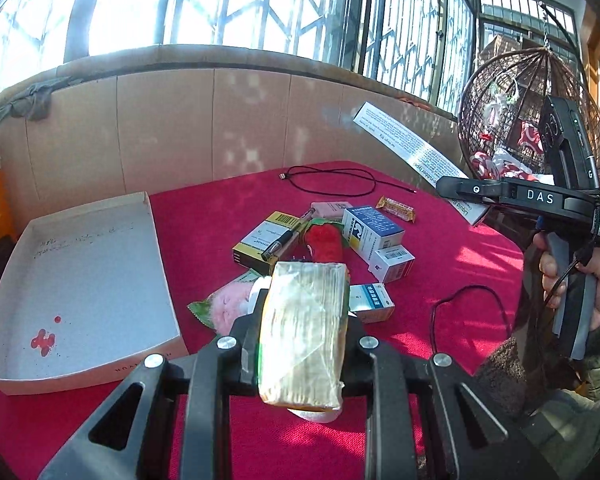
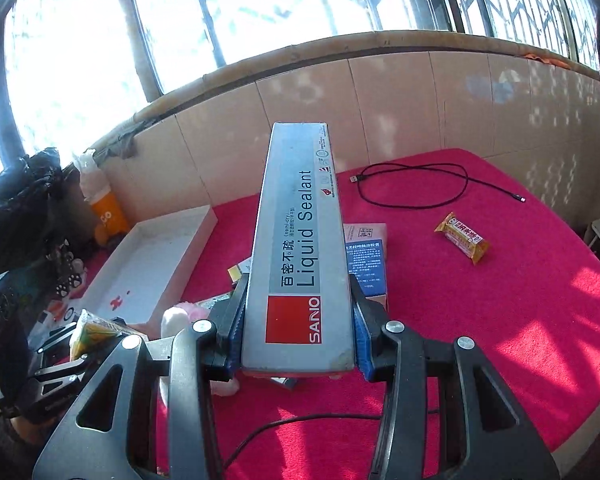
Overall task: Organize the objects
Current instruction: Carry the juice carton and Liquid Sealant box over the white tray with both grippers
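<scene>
My left gripper (image 1: 302,336) is shut on a clear-wrapped tissue pack (image 1: 304,332), held above the red tablecloth beside the white cardboard tray (image 1: 84,280). My right gripper (image 2: 298,332) is shut on a long grey Liquid Sealant box (image 2: 298,248), held above the pile; the box also shows in the left wrist view (image 1: 412,148). On the cloth lies a pile: medicine boxes (image 1: 374,226), a yellow-black box with a pen on it (image 1: 260,242), a red plush strawberry (image 1: 326,242), a pink plush (image 1: 230,300) and a snack bar (image 2: 462,238).
A black USB cable (image 2: 412,184) lies at the table's far side. A low tiled wall under barred windows runs behind the table. A hanging wicker chair (image 1: 532,120) stands at the right. A black bag (image 2: 16,208) and orange container (image 2: 110,212) sit at the left.
</scene>
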Motion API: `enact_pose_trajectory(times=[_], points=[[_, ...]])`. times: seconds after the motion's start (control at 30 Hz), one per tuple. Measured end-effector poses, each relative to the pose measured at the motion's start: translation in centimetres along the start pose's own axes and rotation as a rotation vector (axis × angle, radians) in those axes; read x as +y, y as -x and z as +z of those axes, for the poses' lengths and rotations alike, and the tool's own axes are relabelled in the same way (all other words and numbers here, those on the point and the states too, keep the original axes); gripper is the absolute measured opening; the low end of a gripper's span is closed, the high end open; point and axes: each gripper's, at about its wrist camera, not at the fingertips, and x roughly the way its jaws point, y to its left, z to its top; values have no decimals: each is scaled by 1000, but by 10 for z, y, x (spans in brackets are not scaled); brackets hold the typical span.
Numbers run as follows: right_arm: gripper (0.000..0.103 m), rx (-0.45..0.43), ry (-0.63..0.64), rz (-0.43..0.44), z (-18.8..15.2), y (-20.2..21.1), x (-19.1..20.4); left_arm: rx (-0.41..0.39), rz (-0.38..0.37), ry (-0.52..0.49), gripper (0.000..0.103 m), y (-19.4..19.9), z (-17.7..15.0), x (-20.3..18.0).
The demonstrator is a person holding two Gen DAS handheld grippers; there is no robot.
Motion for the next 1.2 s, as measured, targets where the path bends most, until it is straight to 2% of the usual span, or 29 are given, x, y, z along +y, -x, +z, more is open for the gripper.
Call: enact_pose_trajectory(times=[0.5, 0.83, 1.2], points=[[43, -11, 132, 68, 20, -12, 63, -84, 146, 116, 24, 34, 6, 63], [43, 27, 161, 149, 28, -29, 106, -120, 240, 172, 24, 55, 4, 102], [43, 85, 181, 206, 29, -57, 141, -122, 335, 187, 24, 65, 2, 134]])
